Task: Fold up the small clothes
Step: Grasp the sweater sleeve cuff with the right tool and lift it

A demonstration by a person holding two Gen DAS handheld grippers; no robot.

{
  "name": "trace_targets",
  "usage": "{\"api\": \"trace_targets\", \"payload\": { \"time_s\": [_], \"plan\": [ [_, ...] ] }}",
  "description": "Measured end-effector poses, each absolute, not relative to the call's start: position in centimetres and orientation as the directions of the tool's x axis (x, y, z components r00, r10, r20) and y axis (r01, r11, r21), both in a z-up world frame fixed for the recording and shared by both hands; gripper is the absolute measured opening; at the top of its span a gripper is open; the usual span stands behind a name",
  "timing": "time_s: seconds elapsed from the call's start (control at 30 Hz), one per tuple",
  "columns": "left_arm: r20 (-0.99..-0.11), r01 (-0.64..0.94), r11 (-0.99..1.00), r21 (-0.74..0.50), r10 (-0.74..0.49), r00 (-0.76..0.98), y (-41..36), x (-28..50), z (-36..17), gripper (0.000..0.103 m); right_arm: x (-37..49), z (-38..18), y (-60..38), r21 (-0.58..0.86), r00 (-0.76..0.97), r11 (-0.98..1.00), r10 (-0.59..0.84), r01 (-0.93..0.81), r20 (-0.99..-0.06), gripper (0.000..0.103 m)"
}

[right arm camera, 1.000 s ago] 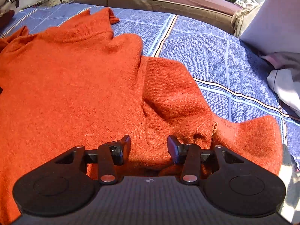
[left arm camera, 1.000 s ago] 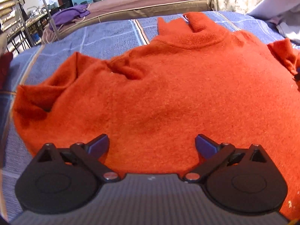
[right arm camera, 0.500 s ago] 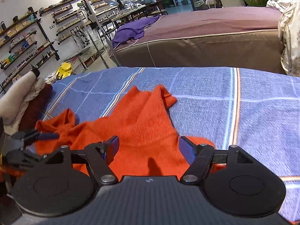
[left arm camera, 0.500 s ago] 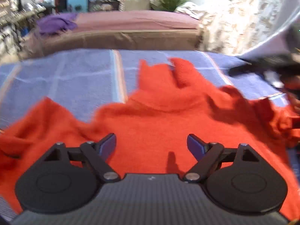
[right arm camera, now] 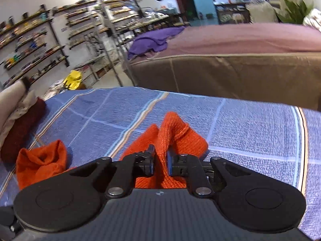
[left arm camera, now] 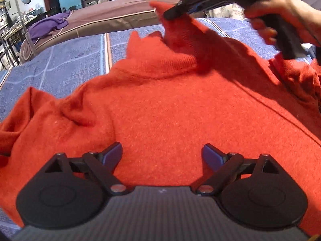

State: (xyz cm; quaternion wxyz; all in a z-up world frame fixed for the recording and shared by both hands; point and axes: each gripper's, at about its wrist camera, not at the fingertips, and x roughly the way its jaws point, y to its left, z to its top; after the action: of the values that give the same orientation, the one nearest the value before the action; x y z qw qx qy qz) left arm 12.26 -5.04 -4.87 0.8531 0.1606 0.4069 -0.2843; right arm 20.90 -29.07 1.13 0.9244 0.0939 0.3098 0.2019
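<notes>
Orange sweater [left arm camera: 170,104] lies spread on the blue plaid bedspread [right arm camera: 250,132]. The right gripper [right arm camera: 159,163], jaws just closed, pinches its turtleneck collar [right arm camera: 176,132], probably to straighten it. The left gripper [left arm camera: 161,154] hovers with jaws wide, nothing between them. Hem and right sleeve are cut off.

The left gripper [left arm camera: 162,156] is held wide open, pointed steeply down; the right gripper [right arm camera: 159,163], just closing, is clamped on the sweater collar [right arm camera: 176,132].
</notes>
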Motion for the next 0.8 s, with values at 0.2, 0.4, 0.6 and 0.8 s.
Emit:
{"api": "trace_targets", "payload": {
  "time_s": [0.2,0.4,0.6,0.8],
  "plan": [
    [-0.785,0.558,0.83,0.01,-0.339,0.518,-2.9,11.8,-3.7,0.089,11.6,4.0,-27.1,0.018,0.607,0.714,0.608,-0.7,-0.512,0.013],
    [-0.791,0.484,0.875,0.007,-0.291,0.538,-1.1,11.3,-2.4,0.093,3.3,-1.1,-24.8,-0.18,0.437,0.474,0.516,-0.862,-0.737,0.004],
    [-0.79,0.475,0.88,0.004,-0.288,0.54,-1.2,9.9,-2.0,0.093,7.7,0.3,-25.2,-0.199,0.668,0.735,0.421,-0.648,-0.614,0.076],
    [-0.78,0.489,0.872,0.022,-0.291,0.554,-1.1,8.7,-2.3,0.102,18.4,1.9,-25.6,-0.097,0.758,0.879,0.34,-0.467,-0.557,0.103]
  ]
}}
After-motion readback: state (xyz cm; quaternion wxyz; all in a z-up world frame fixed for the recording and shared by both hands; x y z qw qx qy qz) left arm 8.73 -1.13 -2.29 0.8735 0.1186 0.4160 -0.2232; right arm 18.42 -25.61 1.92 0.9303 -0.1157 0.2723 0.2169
